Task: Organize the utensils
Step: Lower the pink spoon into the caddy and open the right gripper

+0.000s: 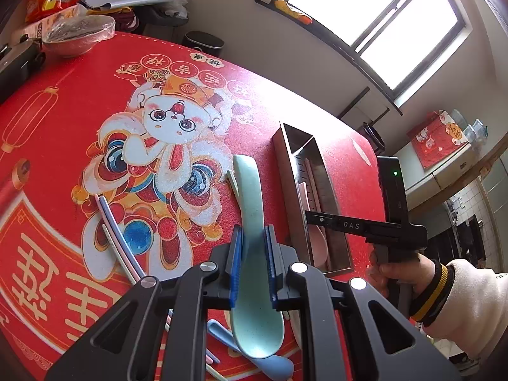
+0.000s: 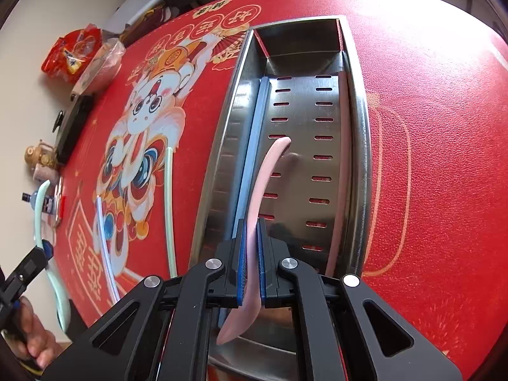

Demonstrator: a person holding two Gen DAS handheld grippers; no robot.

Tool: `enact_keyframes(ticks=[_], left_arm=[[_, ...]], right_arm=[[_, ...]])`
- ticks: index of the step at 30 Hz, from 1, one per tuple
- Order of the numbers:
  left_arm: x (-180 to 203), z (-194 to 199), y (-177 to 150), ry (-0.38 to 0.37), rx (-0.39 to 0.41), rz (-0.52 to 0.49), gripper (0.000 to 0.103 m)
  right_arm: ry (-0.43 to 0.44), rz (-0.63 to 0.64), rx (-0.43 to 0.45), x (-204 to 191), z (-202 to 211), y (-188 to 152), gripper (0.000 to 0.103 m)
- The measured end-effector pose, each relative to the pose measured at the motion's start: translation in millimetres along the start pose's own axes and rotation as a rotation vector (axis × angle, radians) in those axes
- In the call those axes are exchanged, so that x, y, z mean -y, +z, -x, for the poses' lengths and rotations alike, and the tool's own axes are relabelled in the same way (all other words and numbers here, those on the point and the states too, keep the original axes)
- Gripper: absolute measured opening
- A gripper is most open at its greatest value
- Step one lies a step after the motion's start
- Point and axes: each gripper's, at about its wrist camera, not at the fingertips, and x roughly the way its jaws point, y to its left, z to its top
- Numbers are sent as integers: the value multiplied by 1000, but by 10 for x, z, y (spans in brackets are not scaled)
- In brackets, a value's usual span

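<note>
- Along the table's left edge stand a snack bag point(image 2: 74, 52), a wrapped bowl point(image 1: 79, 33), a dark flat box point(image 2: 74, 125) and a small bottle point(image 2: 38, 198), hemming that side.
- The red mat point(image 1: 63, 120) offers open room over its printed middle.
- Loose chopsticks lie there: a pink and blue pair point(image 1: 111, 222) and a green one point(image 2: 170, 209).
- The left gripper point(image 1: 253, 265) is clamped on a green spoon point(image 1: 252, 254), held above the mat, just left of the tray, with a blue spoon point(image 1: 270, 365) beneath.
- The steel tray point(image 2: 222, 158) lies lengthwise right of centre; blue chopsticks point(image 2: 254, 146) rest along its left wall.
- The right gripper point(image 2: 252, 262) is clamped on a pink spoon point(image 2: 263, 190), handle reaching over the tray's slotted floor.
- Right of the tray, the mat is bare to the table's curved edge.
</note>
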Motion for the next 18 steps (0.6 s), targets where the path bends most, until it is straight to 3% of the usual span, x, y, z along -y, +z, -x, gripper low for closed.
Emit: enact_keyframes(ticks=[9,18], left_arm=[[97,-47,6,11,-8,-20,14],[293,-108,43,-4,-20,-73,14]], right_arm=[[-31,12,-7,-10,26,-22,8],[-94,37,65,51,341,-55,8]])
